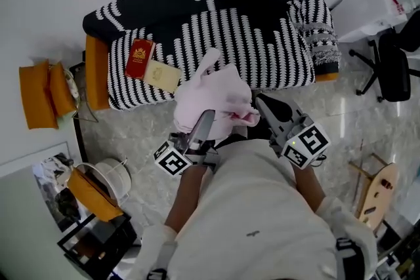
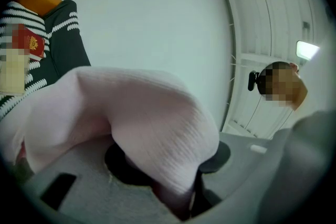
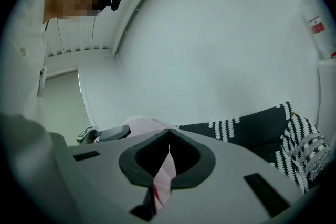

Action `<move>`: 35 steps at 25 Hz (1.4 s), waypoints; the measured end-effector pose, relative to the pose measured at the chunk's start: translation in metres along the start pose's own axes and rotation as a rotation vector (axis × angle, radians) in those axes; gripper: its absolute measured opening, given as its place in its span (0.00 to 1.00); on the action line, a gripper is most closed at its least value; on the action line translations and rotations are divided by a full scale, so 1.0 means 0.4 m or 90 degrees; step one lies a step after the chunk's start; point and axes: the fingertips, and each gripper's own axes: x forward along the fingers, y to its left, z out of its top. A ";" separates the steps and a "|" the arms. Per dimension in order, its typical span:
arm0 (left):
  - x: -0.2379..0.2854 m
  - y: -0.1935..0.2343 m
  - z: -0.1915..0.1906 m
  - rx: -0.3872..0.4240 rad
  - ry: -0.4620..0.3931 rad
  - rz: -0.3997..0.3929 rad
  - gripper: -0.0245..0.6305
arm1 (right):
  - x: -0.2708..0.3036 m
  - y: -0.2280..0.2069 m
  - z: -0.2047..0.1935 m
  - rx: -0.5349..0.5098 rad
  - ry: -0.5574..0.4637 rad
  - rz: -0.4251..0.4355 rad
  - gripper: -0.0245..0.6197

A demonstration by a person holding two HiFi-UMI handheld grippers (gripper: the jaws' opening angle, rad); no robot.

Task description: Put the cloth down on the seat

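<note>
Carrying stage. The left tongs (image 1: 206, 118) and the right tongs (image 1: 261, 103) are each clamped on a fold of the pink cloth (image 1: 216, 94), which hangs bunched between them, aloft at the front edge of the striped sofa seat (image 1: 262, 49). Nothing of it lies flat yet; judged remaining: move over the seat, lower, release. A red booklet (image 1: 140, 59) and a pale book (image 1: 163, 75) occupy the seat's left part.

head view steeply down from above; gripper views close, near level; all share sofa (image 1: 216, 36), cloth (image 1: 220, 96).
</note>
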 end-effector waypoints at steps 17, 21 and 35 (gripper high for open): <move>0.339 0.044 0.058 0.003 -0.074 0.029 0.34 | 0.090 -0.304 0.176 -0.013 0.017 0.066 0.05; 0.402 0.058 0.042 -0.014 -0.093 0.042 0.34 | 0.082 -0.380 0.188 -0.010 0.025 0.076 0.05; 0.505 0.063 0.057 -0.011 -0.086 0.044 0.34 | 0.091 -0.475 0.165 0.053 0.039 0.076 0.05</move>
